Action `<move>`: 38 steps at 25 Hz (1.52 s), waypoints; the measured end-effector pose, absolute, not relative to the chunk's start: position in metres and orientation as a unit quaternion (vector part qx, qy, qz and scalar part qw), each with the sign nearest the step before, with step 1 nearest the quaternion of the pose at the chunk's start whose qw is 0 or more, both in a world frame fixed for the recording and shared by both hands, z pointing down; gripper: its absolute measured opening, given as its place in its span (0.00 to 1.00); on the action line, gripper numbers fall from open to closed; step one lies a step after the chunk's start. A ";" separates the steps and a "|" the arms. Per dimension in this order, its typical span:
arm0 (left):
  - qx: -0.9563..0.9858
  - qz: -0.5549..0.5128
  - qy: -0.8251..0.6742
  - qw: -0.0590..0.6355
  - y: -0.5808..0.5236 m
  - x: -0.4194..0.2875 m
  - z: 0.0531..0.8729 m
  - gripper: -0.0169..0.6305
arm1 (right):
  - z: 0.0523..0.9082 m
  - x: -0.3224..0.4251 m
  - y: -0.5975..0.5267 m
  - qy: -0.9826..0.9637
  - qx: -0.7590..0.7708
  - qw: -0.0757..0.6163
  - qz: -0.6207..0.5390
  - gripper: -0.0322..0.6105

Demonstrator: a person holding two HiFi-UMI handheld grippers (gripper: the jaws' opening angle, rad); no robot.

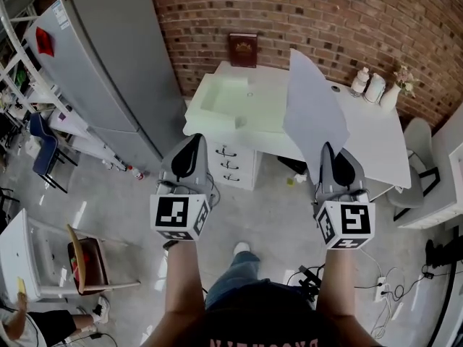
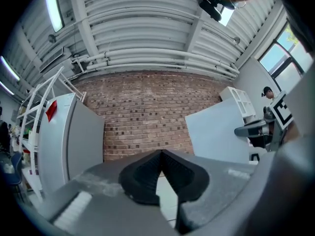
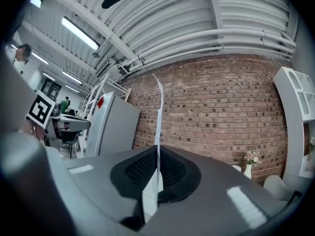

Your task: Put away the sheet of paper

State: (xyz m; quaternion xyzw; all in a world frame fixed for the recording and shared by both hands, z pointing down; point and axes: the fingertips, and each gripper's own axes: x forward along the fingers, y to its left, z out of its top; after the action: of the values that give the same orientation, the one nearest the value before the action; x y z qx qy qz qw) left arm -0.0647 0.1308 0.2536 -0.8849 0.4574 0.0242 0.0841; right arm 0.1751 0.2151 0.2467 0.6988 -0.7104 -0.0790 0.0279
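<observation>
Near right, right gripper [image 3: 157, 150]: jaws clenched on the lower edge of the sheet of paper [image 1: 313, 107], which passes between the two dark pads.
Sheet of paper: held upright and off every surface, rising from the right gripper toward the far side; in the head view it stands in front of the white desk [image 1: 380, 139] and covers part of it. In the right gripper view it shows edge-on as a thin white line against the brick wall [image 1: 325, 13].
Near left, left gripper [image 2: 161, 154]: jaws closed, pad tips meeting, nothing between them; held level with the right gripper and well apart from it.
Desk: against the brick wall, on the far side of both grippers.
Far left of desk: a pale shallow tray [image 1: 217, 100] lies on top, with a white drawer unit [image 1: 233, 165] below it.
Far middle: a dark brown book [image 1: 242, 49] stands against the wall.
Far right of desk: two white bottles [image 1: 367, 85] stand beside a small vase of flowers [image 1: 394, 92].
Left: a tall grey cabinet [image 1: 108, 63] stands just beside the desk.
Right: a grey chair [image 1: 419, 139] sits at the desk's right end.
</observation>
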 end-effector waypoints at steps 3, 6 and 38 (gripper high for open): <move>-0.885 0.025 0.458 0.079 0.088 -0.071 0.254 0.02 | 0.247 0.172 0.174 -0.709 0.700 0.031 -0.077 0.05; -0.886 0.024 0.457 0.078 0.050 -0.075 0.255 0.02 | 0.249 0.168 0.135 -0.709 0.701 0.034 -0.076 0.05; -0.851 -0.012 0.525 0.024 -0.186 -0.075 0.320 0.02 | 0.323 0.188 -0.134 -0.781 0.622 0.015 0.051 0.05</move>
State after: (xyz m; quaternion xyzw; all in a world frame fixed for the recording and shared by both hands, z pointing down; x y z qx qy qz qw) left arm -0.0749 -0.1857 0.3197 -0.8510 0.5245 -0.0125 0.0236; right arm 0.1880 -0.1344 0.3231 0.6220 -0.7812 0.0511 0.0151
